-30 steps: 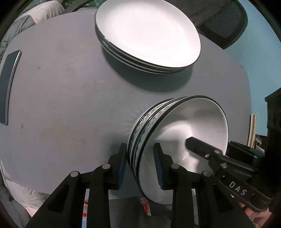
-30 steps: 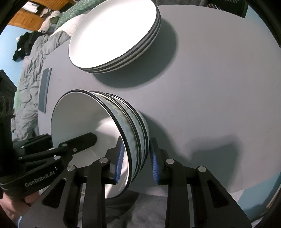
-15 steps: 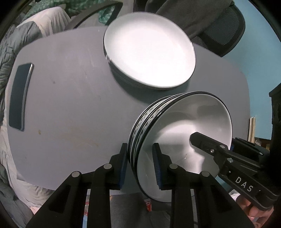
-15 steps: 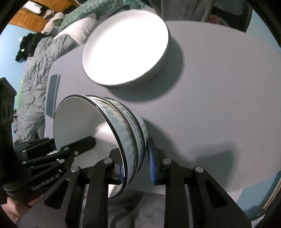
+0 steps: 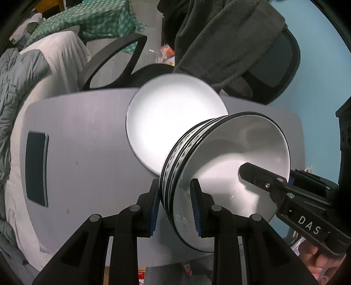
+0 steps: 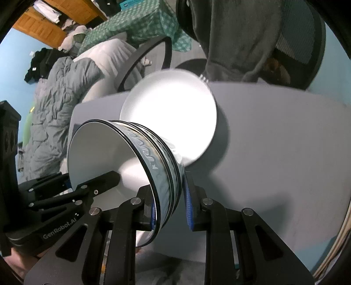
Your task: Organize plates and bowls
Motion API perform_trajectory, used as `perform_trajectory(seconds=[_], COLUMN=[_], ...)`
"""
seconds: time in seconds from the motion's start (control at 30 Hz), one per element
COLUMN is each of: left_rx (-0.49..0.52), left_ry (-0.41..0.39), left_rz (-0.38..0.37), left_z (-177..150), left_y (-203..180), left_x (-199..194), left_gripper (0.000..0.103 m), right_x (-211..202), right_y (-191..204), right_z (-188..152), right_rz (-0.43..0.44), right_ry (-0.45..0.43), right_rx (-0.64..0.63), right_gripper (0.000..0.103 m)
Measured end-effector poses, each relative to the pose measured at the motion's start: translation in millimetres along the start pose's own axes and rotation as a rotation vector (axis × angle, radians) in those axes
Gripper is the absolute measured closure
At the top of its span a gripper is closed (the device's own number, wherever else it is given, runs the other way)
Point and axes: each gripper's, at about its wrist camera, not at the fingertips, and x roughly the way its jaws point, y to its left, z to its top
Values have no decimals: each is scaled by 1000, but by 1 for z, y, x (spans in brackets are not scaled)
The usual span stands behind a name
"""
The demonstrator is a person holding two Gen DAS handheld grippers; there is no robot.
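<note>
Carry step, I judge — both tools clamp bowl stack (image 5: 219, 175) by opposite rims: left tool (image 5: 174, 206) one side, right tool (image 6: 170, 208) other. Stack in air over desk (image 5: 87, 142) near edge, plate stack (image 5: 173, 118) toward far edge. Next: I keep bowls level, set them down beside plates.

Grey worktop (image 5: 87, 153), bearing a dark flat slab (image 5: 36, 168) near its left edge. Beyond: black mesh office chair (image 5: 283, 72) draped with dark grey garment (image 5: 230, 37); green checked cloth (image 5: 92, 19); grey quilted bedding (image 6: 59, 92).
</note>
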Motion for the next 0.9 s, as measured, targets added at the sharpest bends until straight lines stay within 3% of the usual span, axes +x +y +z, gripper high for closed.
perform_trajectory(seconds=[0.37, 0.5, 0.9], left_rx=[-62, -75, -57], left_ry=[71, 100, 75], left_rz=[12, 18, 39], left_z=[40, 41, 57], left_y=[14, 13, 14], left_x=[42, 54, 54], left_gripper=[77, 77, 77], right_x=[35, 49, 55], right_y=[-10, -15, -17], right_z=[61, 70, 86], right_rz=[-13, -15, -20], right_ry=[36, 71, 92], right_rx=[-39, -49, -68], right_gripper=[84, 84, 84])
